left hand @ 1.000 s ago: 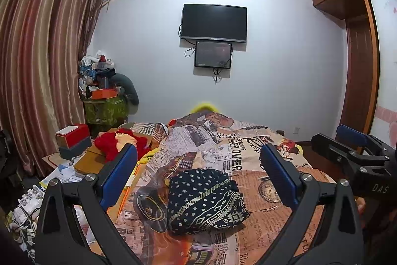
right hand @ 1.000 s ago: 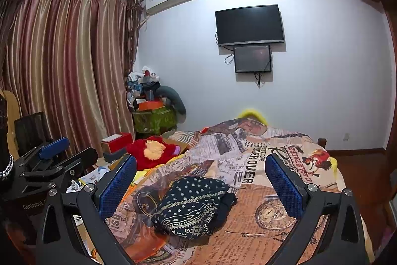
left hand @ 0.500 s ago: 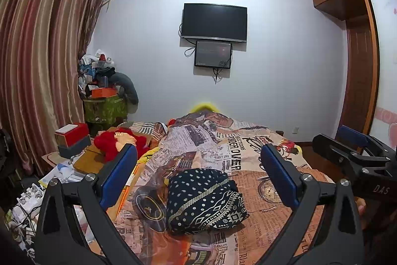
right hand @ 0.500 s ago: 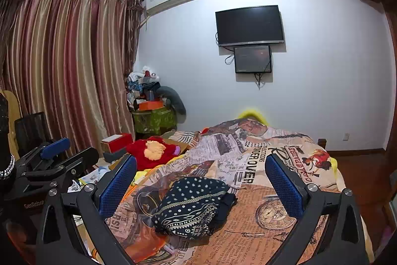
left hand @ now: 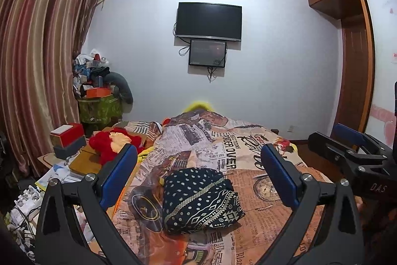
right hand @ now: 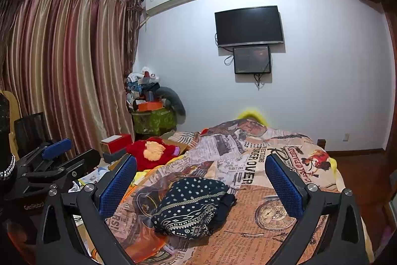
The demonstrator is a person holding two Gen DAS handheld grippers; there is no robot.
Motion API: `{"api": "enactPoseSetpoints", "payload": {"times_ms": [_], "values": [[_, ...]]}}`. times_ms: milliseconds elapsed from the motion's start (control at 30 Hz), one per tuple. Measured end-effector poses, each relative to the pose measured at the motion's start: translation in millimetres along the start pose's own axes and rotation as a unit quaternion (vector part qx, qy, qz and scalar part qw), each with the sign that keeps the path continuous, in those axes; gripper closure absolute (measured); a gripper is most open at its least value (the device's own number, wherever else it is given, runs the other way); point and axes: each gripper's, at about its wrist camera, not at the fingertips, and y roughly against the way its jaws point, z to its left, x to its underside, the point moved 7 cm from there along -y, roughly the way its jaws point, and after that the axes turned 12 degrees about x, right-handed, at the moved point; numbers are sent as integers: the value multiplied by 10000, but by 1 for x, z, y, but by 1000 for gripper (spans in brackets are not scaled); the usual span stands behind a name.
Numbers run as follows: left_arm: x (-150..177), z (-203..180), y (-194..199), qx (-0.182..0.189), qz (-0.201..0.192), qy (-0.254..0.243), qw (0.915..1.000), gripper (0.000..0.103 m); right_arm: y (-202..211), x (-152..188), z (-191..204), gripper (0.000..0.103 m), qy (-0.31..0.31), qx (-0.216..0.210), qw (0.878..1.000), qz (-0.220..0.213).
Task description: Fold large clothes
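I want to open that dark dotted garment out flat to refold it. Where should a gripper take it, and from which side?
Probably the near patterned edge of the garment, coming in low from the front. It lies as a soft bundle on the bedspread, and that edge faces both open grippers, left and right. From the right wrist view its right side shows loose dark layers, an easier pinch for the right gripper.

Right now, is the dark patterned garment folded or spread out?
Folded: the dark patterned garment lies as a compact bundle on the bedspread, untouched by either tongs.
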Motion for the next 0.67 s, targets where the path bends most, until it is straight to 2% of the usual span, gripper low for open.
{"api": "enactPoseSetpoints", "payload": {"times_ms": [667], "values": [[-2,-4,0,30,40,-21,10000,3,0,0,-1,0,3,2,10000,-2]]}}
